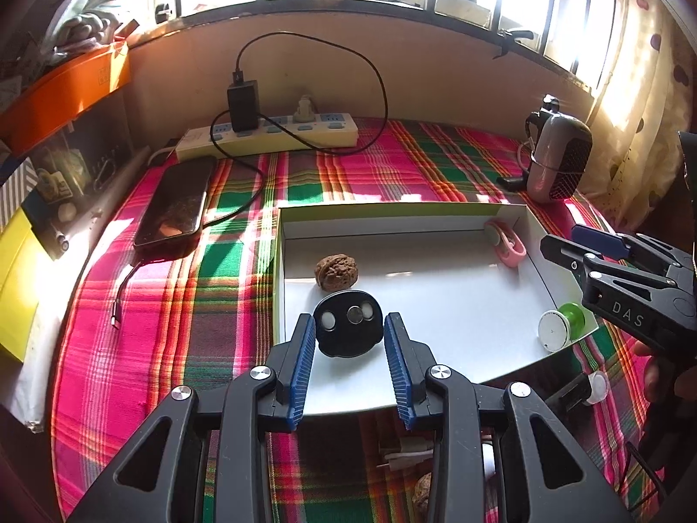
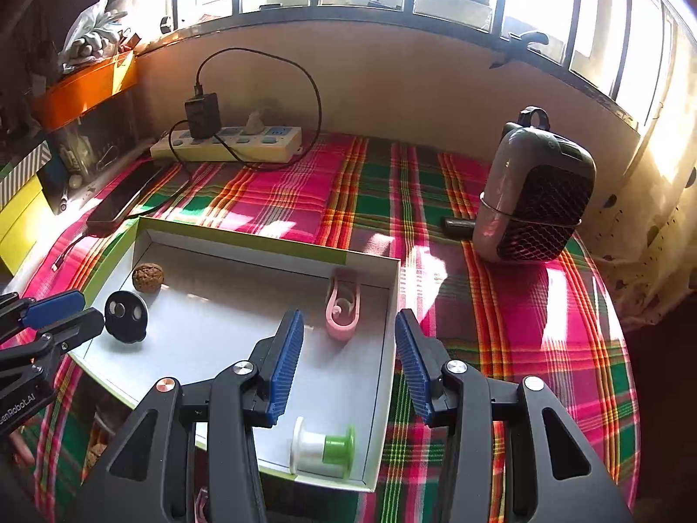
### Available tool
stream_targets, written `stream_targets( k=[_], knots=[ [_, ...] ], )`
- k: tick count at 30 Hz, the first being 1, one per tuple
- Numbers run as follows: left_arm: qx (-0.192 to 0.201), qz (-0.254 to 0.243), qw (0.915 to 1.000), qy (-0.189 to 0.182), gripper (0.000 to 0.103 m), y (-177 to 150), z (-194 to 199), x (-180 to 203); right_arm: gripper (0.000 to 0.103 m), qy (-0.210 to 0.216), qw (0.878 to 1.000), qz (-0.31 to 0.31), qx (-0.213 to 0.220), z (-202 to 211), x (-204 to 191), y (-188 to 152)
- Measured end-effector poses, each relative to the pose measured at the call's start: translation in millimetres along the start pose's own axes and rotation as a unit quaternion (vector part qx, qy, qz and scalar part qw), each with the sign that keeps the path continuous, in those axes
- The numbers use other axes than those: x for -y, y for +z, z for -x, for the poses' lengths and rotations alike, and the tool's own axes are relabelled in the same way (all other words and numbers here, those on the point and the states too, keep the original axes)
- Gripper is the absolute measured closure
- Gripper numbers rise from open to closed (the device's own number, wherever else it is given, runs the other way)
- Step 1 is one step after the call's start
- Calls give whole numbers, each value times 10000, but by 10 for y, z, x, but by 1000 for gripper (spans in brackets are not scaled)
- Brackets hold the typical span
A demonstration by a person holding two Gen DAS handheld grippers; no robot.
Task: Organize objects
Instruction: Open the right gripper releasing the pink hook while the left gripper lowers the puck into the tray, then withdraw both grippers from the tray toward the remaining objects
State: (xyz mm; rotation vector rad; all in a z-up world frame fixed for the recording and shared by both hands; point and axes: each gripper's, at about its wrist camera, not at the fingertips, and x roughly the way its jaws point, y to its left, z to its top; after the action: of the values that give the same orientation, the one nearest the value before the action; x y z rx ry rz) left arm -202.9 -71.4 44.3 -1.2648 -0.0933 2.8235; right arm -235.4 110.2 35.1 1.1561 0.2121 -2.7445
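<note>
A shallow white box with a green rim (image 1: 392, 208) (image 2: 244, 239) lies on the plaid cloth. In it are a walnut (image 1: 336, 272) (image 2: 147, 277), a black round piece with shiny discs (image 1: 348, 329) (image 2: 126, 316), a pink clip (image 1: 505, 242) (image 2: 343, 311) and a white-and-green spool (image 1: 559, 327) (image 2: 324, 446). My left gripper (image 1: 349, 333) is open, its blue pads on either side of the black piece, not touching. My right gripper (image 2: 348, 348) is open and empty over the box's right wall, above the spool.
A phone (image 1: 174, 209) (image 2: 122, 200) with a cable lies left of the box. A power strip with a black charger (image 1: 270, 130) (image 2: 226, 141) is at the back. A grey-black speaker-like device (image 1: 557, 161) (image 2: 536, 200) stands at the right. Shelves with clutter (image 1: 65, 87) are on the left.
</note>
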Motion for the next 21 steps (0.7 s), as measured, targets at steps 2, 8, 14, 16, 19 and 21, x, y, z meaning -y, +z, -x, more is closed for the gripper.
stream_targets(
  k=[2,8,14,16,19,21],
  knots=[
    [43,17,10000,-17,72,-33,66,-8,58,16,10000,-47,46,85,16,-50],
    [135,36,9998,-148,72,-196,253,-11,58,-2,9997,-126,197,334,55,-257],
    [141,22,9993,-345,72,-391,391,-2,58,36,9993,-314,216,520,140,-496],
    [129,31,9991,-411,72,-452,415,-8,58,43,9992,-345,213,570,153,-575],
    [45,94,9988,-481,72,-543,413,-22,58,62,9990,-407,192,627,177,-701],
    [-17,88,9986,-524,72,-604,407,-17,58,73,9989,-435,133,638,189,-780]
  ],
)
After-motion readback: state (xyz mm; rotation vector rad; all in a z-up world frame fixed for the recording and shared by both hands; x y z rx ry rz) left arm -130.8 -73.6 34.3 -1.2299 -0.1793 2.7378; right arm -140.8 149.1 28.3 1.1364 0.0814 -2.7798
